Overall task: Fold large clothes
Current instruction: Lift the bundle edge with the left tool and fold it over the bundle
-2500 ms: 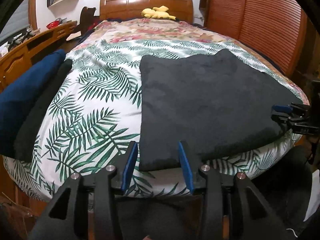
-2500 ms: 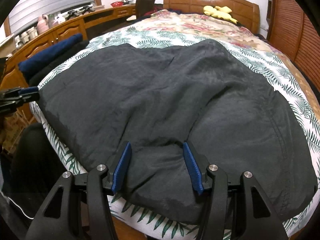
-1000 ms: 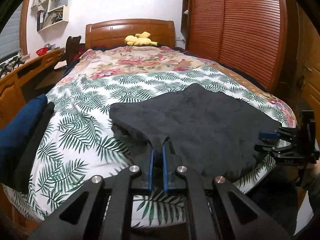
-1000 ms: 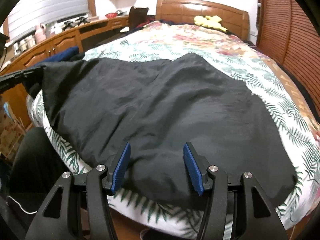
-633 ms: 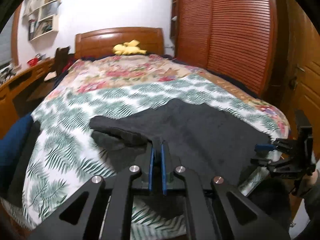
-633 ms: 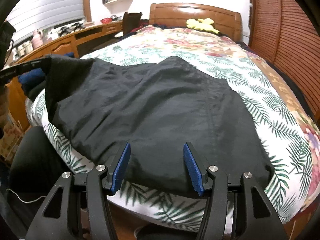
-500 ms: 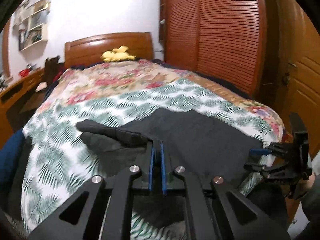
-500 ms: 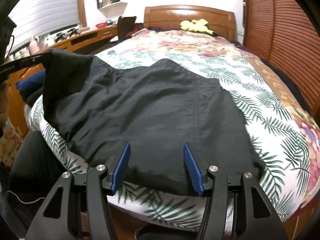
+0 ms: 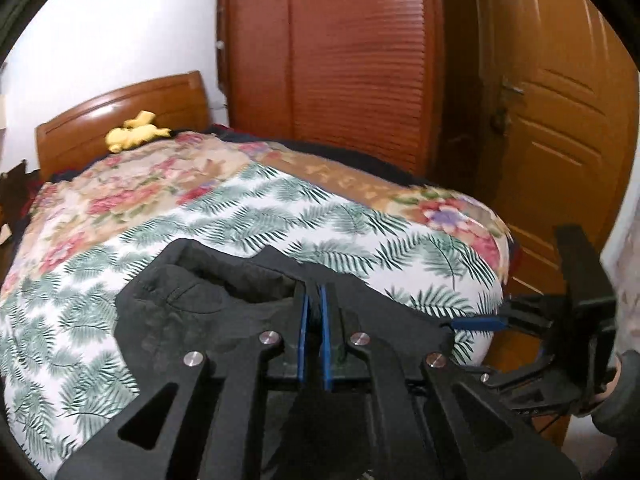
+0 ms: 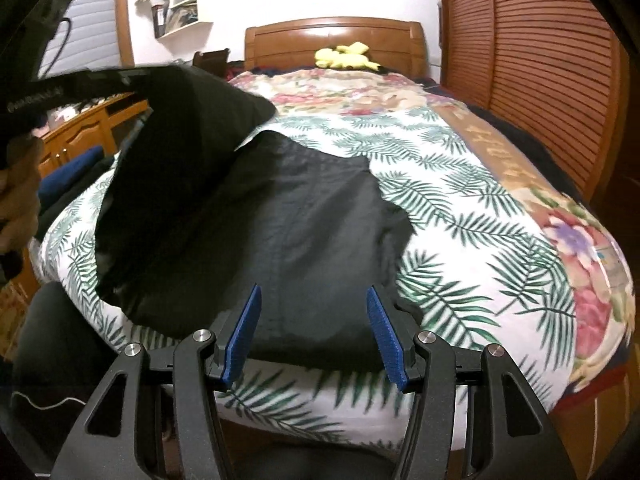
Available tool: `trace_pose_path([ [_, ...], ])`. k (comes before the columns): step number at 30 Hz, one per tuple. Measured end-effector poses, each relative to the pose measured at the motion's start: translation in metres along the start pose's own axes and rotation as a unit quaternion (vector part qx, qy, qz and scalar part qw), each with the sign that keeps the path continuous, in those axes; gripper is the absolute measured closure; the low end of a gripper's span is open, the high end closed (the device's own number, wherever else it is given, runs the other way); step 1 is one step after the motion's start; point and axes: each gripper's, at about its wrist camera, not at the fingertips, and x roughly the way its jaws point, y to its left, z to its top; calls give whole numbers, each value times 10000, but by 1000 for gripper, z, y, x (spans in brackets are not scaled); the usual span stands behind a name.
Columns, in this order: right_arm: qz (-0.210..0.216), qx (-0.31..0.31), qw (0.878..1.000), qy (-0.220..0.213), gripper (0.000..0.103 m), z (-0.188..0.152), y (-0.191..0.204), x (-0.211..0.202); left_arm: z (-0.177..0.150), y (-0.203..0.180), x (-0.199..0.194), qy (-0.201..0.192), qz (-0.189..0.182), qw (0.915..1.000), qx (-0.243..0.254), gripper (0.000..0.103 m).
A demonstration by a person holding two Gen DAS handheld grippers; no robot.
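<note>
Since the earlier frames, one edge of the black garment (image 10: 304, 216) has been lifted off the bed (image 10: 480, 240) and carried across toward the other side, so that a raised flap is now held over the part lying flat. In the left wrist view, the left gripper (image 9: 313, 300) is seen with its blue fingers (image 9: 304, 320) pressed together on a bunched fold of the dark cloth, which is pinched between them and drawn up from the bedspread. From the right wrist view, that same gripper is seen at the upper left, with the cloth hanging down from it as a dark sheet above the rest of the garment. The right gripper (image 10: 314, 312) is held at the near edge of the bed with its fingers (image 10: 244, 332) spread apart; the near hem of the garment is seen between and beyond them, but no pinching of the cloth by the pads is shown. The garment is spread over the palm-leaf bedspread (image 9: 280, 216) near the foot of the bed, partly doubled over itself. A yellow soft toy (image 10: 346, 58) is seen lying at the wooden headboard (image 10: 332, 36). Folded dark and blue clothes (image 10: 68, 176) are stacked at the left edge of the bed. A slatted wardrobe (image 9: 360, 60) is seen along the far side of the bed, and a wooden door (image 9: 560, 140) beside it.
</note>
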Motion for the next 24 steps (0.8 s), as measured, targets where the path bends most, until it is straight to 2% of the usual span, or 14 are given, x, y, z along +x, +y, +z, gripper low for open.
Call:
trace_pose_path([
  [6, -35, 49, 10000, -15, 47, 3, -3, -3, -7, 4, -2, 107, -120, 9998, -105, 101],
  [12, -29, -39, 10000, -78, 47, 13, 5, -4, -4, 13, -6, 257, -275, 9990, -255, 94],
  [14, -20, -63, 9999, -133, 47, 19, 10, -6, -2, 16, -15, 191, -299, 9990, -286, 90],
  [18, -10, -106, 9997, -239, 47, 30, 15, -10, -2, 23, -40, -78, -112, 9997, -180, 78],
  [24, 38, -249, 9987, -438, 47, 55, 27, -14, -16, 53, -68, -214, 154, 9989, -388, 73],
])
